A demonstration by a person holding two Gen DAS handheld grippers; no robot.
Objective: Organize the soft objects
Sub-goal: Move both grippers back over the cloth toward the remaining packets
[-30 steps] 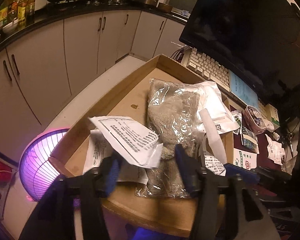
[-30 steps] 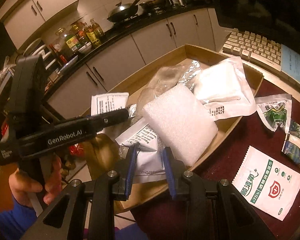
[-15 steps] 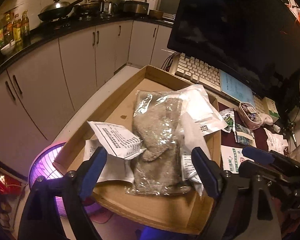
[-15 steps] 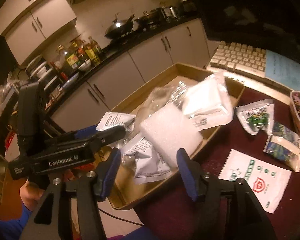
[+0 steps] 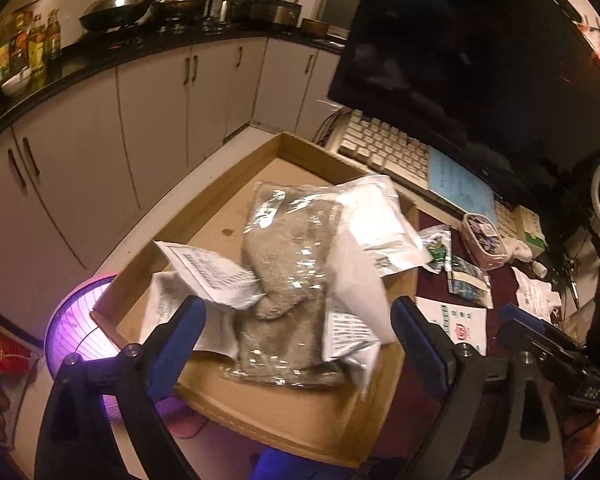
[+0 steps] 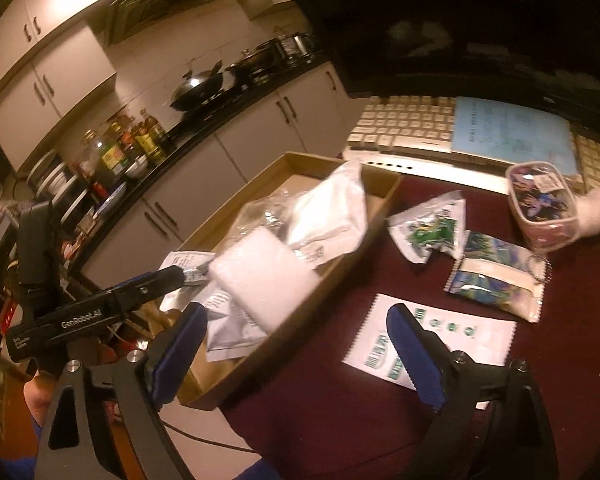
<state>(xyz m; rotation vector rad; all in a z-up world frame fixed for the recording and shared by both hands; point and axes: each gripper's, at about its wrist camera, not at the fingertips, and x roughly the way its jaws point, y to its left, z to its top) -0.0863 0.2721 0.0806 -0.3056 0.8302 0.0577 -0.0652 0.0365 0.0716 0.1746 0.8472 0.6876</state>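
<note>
A shallow cardboard box (image 5: 292,412) (image 6: 382,196) holds a grey plush in clear plastic (image 5: 288,280), a white foam pad (image 6: 262,280) (image 5: 358,280), a white pouch (image 6: 328,212) (image 5: 374,220) and printed white packets (image 5: 208,272) (image 6: 224,320). My left gripper (image 5: 296,340) hangs open and empty above the box's near end. My right gripper (image 6: 296,352) is open and empty above the box's right edge. The left gripper's body also shows in the right wrist view (image 6: 100,304).
On the dark red table (image 6: 540,380) lie a white-and-green sachet (image 6: 432,336), two green snack bags (image 6: 428,228) (image 6: 496,280) and a pink tub (image 6: 544,204). A keyboard (image 5: 388,148) and monitor (image 5: 460,60) stand behind. A lit fan (image 5: 80,336) sits below left.
Both grippers opened wide and pulled back upward. The left let go of a printed packet; the right let go of the foam pad, which now lies in the box. The right view swung right.
</note>
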